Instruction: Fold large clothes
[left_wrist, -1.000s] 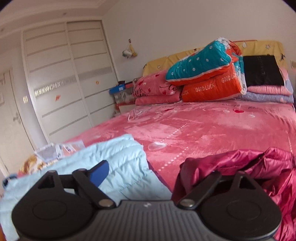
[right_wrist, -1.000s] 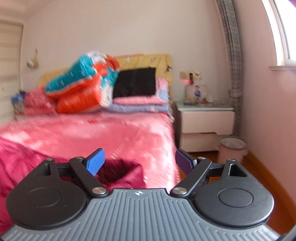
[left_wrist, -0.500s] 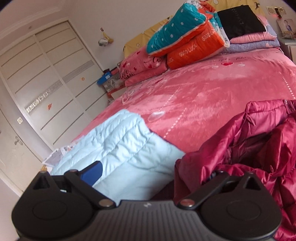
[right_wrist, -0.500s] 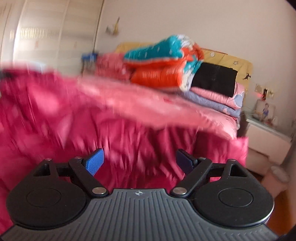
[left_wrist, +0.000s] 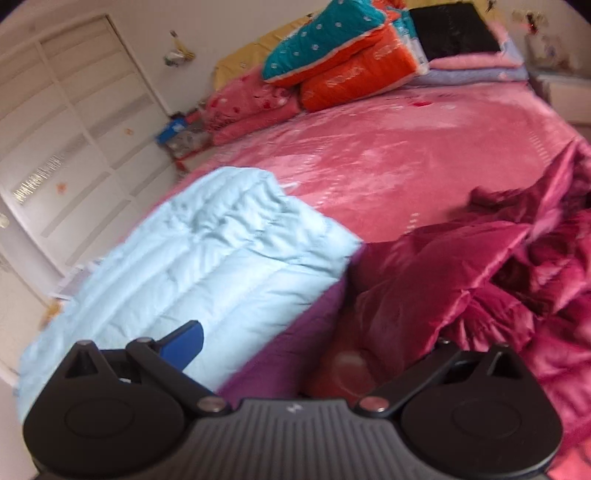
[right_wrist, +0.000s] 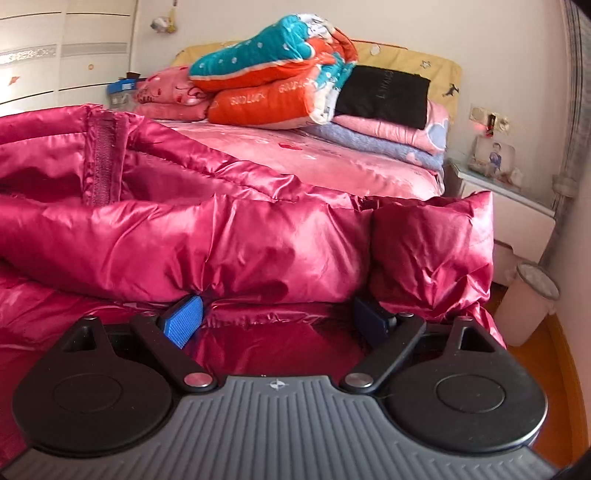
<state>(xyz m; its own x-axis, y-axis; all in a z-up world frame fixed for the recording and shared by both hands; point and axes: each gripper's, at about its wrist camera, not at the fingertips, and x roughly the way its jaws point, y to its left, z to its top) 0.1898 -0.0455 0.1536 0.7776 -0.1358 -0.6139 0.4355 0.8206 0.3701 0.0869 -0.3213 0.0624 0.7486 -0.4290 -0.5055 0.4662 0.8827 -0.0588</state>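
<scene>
Reaching low into the crimson down jacket (right_wrist: 258, 243), the right gripper (right_wrist: 280, 317) had its jaws spread wide, with a puffy quilted fold bulging just beyond the blue pads (right_wrist: 183, 320) and shiny fabric lying between them. Nothing was pinched yet. Half a second before, that view was a blur of red cloth; a second before, it looked over the bed (right_wrist: 295, 155) toward the nightstand (right_wrist: 509, 206) and bin (right_wrist: 532, 306). So the gripper had swung in and settled at the garment's edge, which I judge to be the approach to a first grasp.

The left gripper (left_wrist: 310, 350) also stood open: its blue pad (left_wrist: 184, 343) hovered over the folded light-blue jacket (left_wrist: 207, 258), while the other fingertip was hidden behind the crimson jacket (left_wrist: 436, 288). Compared with a second earlier, its camera had tipped down and rolled, so that the wardrobe (left_wrist: 74, 155) slid to the side and the garments filled more of the view. A purple layer (left_wrist: 295, 343) showed just below the gap; whether it was lining or a separate item I could not tell.

The crimson jacket lay crumpled on the near end of the bed, touching the light-blue one, with the stacked quilts (right_wrist: 280, 74) well apart at the headboard. Folding of this piece looked barely begun; the light-blue jacket appeared already done. Slippery satin and thick filling may make a secure pinch awkward.
</scene>
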